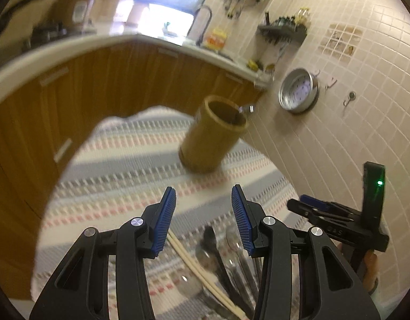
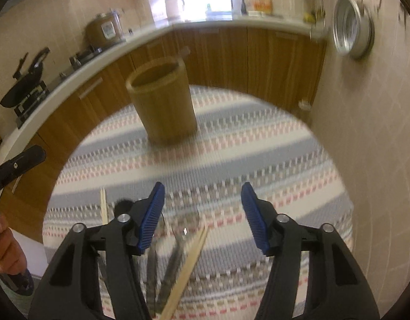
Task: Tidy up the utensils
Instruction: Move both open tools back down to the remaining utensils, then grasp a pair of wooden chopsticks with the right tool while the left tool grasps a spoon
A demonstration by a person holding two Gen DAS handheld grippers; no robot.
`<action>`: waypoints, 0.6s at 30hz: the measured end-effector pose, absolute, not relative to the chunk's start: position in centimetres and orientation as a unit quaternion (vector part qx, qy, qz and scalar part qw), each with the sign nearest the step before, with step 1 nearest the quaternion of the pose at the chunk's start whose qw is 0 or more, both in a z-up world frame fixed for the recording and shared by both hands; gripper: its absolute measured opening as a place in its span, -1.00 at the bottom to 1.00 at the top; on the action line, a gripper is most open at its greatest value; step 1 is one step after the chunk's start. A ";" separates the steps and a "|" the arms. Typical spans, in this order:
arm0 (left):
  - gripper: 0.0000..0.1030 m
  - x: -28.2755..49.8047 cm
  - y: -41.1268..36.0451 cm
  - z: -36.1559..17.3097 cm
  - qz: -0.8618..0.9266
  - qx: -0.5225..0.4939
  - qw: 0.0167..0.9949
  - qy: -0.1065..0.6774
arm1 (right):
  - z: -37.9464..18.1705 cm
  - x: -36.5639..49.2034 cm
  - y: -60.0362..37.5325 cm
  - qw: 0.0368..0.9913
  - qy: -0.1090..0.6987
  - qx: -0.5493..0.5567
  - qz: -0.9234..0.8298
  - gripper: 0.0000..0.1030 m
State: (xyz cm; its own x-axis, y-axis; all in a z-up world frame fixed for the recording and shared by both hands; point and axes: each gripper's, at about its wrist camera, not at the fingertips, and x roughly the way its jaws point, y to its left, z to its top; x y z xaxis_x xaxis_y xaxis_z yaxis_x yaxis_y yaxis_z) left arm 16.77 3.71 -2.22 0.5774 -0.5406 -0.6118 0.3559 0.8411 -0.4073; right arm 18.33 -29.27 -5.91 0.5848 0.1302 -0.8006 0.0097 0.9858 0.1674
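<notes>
A round table, covered by a cloth striped in blue, pink and grey, is seen from both wrist views. An upright bamboo holder is set toward the far side of the table; its inside cannot be made out clearly.

The left tool is held above the near part of the table with its 2 blue-padded jaws parted, and nothing is gripped between them. Beneath it a bundle of utensils is laid on the cloth: pale wooden chopsticks beside dark-handled spoons whose number cannot be told through the blur.

The right tool is likewise held with its jaws apart and empty. Below and between its jaws a pair of chopsticks is seen slanting across dark utensil handles, none of them touched by the pads.

The utensils are well apart from the holder. A steel pan is hung on the tiled wall.
</notes>
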 end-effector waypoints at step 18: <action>-0.27 19.9 1.3 -10.8 -0.293 -0.143 0.805 0.496 | -13.3 19.7 -28.2 0.810 0.577 0.096 0.045 -0.38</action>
State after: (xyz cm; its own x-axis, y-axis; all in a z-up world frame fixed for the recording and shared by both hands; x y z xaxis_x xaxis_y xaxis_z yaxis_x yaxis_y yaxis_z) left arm 19.87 1.34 -10.81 0.3369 -0.6131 -0.7146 0.3298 0.7877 -0.5204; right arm 19.67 -28.24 -13.30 0.3294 0.1834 -0.9262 0.0379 0.9776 0.2070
